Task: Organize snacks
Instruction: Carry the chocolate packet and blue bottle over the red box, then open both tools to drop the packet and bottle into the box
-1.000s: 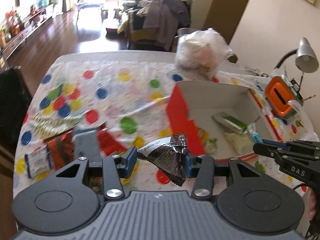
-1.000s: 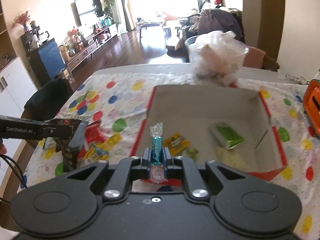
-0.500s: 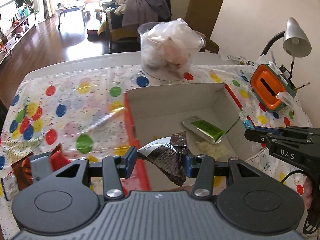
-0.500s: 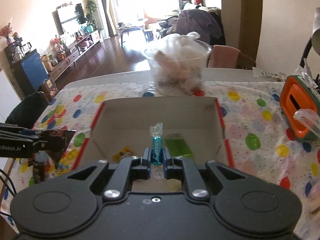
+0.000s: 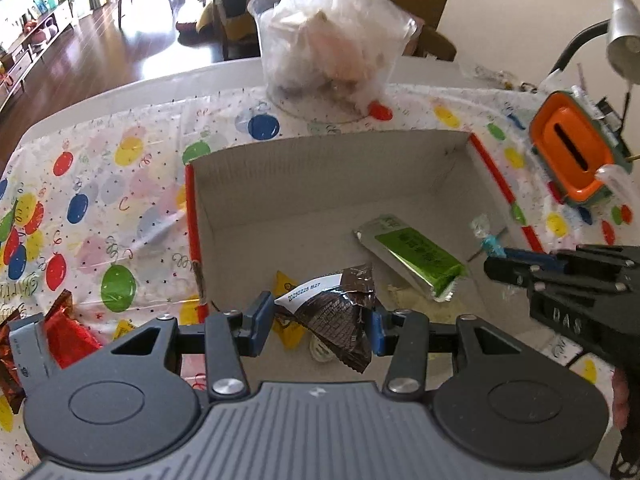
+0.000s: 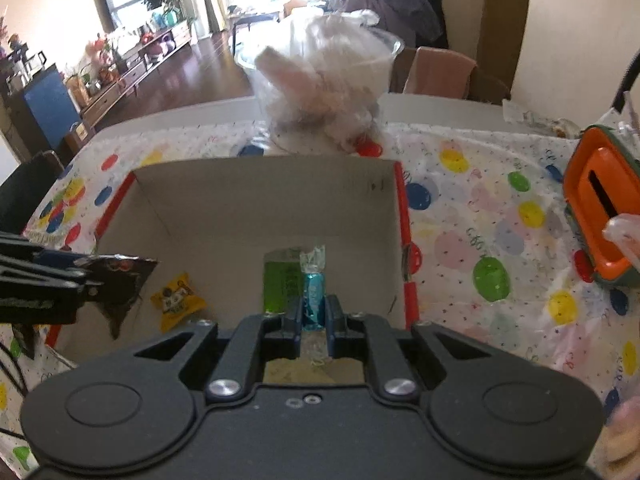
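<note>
My left gripper (image 5: pixel 316 322) is shut on a dark brown triangular snack packet (image 5: pixel 336 316) and holds it over the near part of the open cardboard box (image 5: pixel 320 168). My right gripper (image 6: pixel 313 314) is shut on a small blue wrapped candy (image 6: pixel 313 296), also over the box (image 6: pixel 256 192). Inside the box lie a green bar packet (image 5: pixel 416 258), a yellow packet (image 6: pixel 176 300) and a pale item. The brown packet also shows at the left of the right wrist view (image 6: pixel 120 288).
A clear tub of bagged food (image 5: pixel 332 48) stands behind the box. An orange container (image 5: pixel 572 152) and a desk lamp (image 5: pixel 620 36) are at the right. Red foil packets (image 5: pixel 68 328) lie on the balloon-print tablecloth (image 5: pixel 100 200) at the left.
Both grippers have moved in over the box with their snacks still held. The left one came from the loose packets at the left; the box now fills both views.
</note>
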